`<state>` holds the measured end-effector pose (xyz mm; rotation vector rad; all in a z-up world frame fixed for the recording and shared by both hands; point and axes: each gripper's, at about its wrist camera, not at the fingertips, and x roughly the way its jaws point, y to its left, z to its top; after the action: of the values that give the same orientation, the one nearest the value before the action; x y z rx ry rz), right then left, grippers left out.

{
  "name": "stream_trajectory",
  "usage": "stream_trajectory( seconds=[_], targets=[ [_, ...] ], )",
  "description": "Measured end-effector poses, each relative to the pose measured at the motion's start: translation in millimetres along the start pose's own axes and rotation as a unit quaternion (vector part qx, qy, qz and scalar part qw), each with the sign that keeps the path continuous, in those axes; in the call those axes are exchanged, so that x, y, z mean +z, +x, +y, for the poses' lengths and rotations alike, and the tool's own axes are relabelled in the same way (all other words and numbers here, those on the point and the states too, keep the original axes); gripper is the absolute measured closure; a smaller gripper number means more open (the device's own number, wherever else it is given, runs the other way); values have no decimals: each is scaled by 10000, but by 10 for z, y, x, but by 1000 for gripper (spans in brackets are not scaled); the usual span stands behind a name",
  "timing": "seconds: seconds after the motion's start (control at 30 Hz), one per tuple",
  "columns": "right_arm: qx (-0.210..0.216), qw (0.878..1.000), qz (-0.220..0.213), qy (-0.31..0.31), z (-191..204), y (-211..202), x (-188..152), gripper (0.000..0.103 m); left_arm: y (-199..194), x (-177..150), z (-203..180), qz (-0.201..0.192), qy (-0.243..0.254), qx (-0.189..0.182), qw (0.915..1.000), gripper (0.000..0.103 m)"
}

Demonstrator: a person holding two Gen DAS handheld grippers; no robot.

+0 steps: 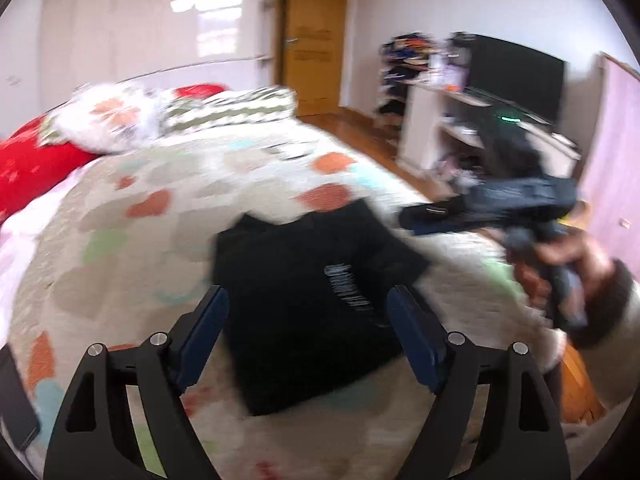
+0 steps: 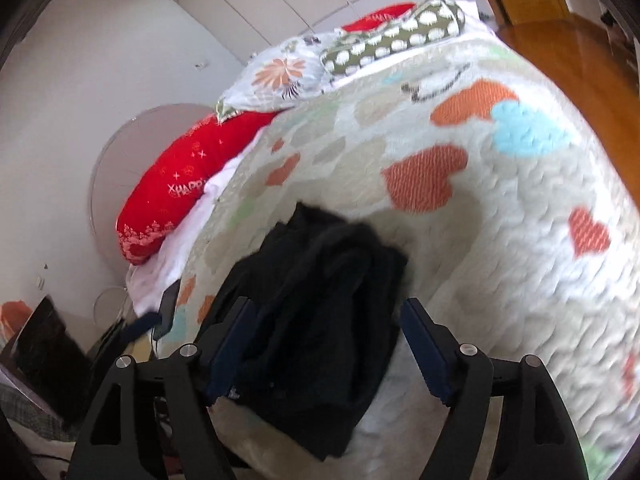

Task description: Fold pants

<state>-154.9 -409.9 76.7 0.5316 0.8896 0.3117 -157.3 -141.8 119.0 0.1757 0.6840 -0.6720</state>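
Observation:
The black pants (image 1: 312,296) lie folded into a compact block on the heart-patterned bedspread (image 1: 160,216), with white print on top. My left gripper (image 1: 308,300) is open and empty, hovering above the pants. The right gripper's body (image 1: 520,200) shows in the left wrist view, held in a hand to the right of the pants. In the right wrist view the pants (image 2: 320,304) lie near the bed's edge, and my right gripper (image 2: 328,312) is open and empty above them.
Red pillows (image 2: 180,184), a floral pillow (image 2: 280,72) and a dotted cushion (image 2: 392,36) lie at the bed's head. A TV (image 1: 516,76) on a white unit stands at the right, with a wooden door (image 1: 316,36) and floor beyond the bed.

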Motion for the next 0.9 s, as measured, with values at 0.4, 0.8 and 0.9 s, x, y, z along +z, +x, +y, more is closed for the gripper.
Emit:
stream_trajectory(
  seconds=[0.4, 0.8, 0.9],
  targets=[
    [-212, 9963, 473, -683, 515, 477, -168, 80, 333, -269, 312, 341, -926, 382, 9944, 21],
    [-1013, 9942, -101, -356, 15, -32, -263, 66, 585, -191, 172, 432, -747, 260, 9959, 21],
    [-630, 9978, -213, -66, -43, -80, -261, 28, 678, -220, 158, 515, -770, 234, 9954, 21]
  ],
)
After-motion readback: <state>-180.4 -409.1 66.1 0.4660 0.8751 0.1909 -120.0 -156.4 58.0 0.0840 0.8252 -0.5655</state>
